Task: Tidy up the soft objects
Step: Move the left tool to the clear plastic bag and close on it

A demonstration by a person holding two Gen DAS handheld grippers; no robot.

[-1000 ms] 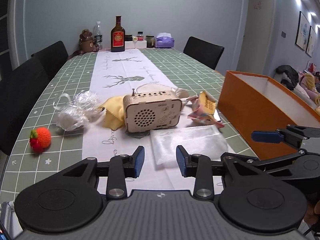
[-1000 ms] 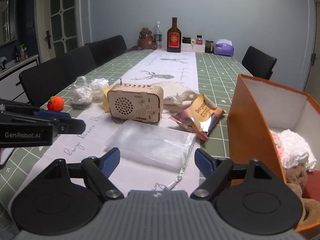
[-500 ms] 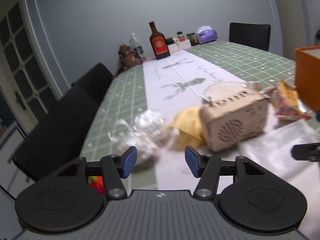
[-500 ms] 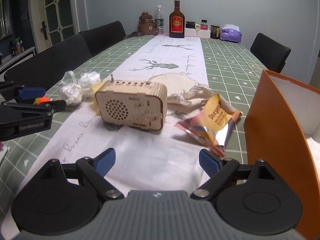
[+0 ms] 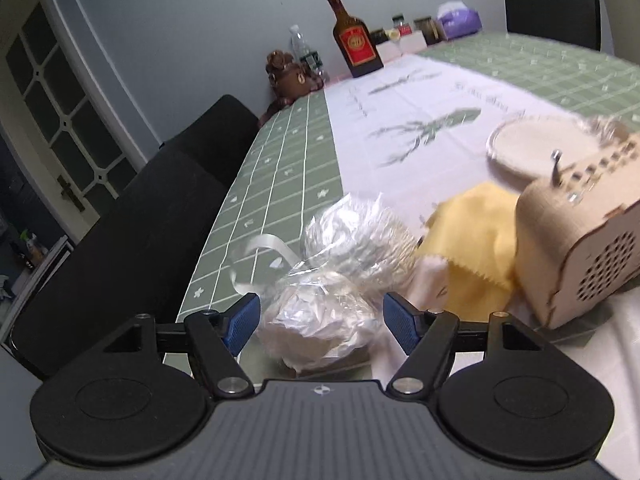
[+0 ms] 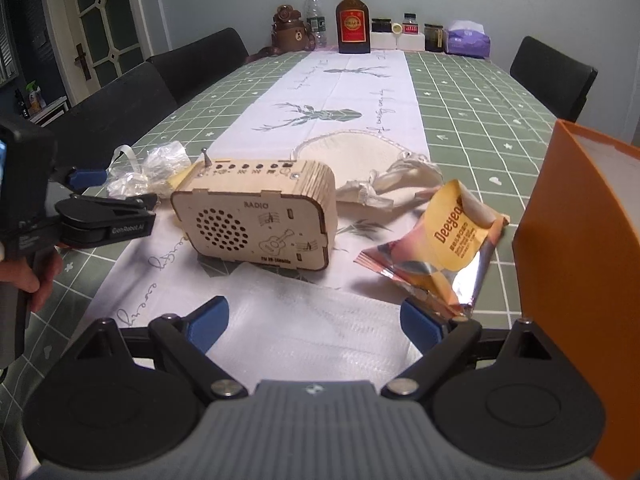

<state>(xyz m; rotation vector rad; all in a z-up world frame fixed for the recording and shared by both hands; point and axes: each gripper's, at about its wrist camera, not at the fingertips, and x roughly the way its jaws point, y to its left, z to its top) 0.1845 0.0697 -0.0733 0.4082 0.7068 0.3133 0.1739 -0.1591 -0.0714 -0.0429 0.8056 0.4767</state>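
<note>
My left gripper (image 5: pixel 322 322) is open, its blue pads on either side of a crinkled clear plastic bundle (image 5: pixel 320 320) on the table; a second crumpled clear bundle (image 5: pixel 356 236) and a yellow cloth (image 5: pixel 476 252) lie just behind. My right gripper (image 6: pixel 316 320) is open over a flat white bubble-wrap bag (image 6: pixel 316 332). The right wrist view also shows the left gripper (image 6: pixel 96 196) beside the plastic bundles (image 6: pixel 136 180), a cream drawstring bag (image 6: pixel 360 160), a snack packet (image 6: pixel 440 256) and the orange box (image 6: pixel 580 260) at the right.
A wooden radio (image 6: pixel 256 216) stands mid-table, also in the left wrist view (image 5: pixel 580 252). A brown bottle (image 6: pixel 352 20), water bottle, bear figure (image 6: pixel 290 30), jars and tissue box (image 6: pixel 468 40) line the far end. Black chairs (image 5: pixel 160 200) flank the table.
My left gripper swung left from the bubble-wrap bag to the plastic bundle and opened wider around it. My right gripper moved forward and lower over the bubble-wrap bag.
</note>
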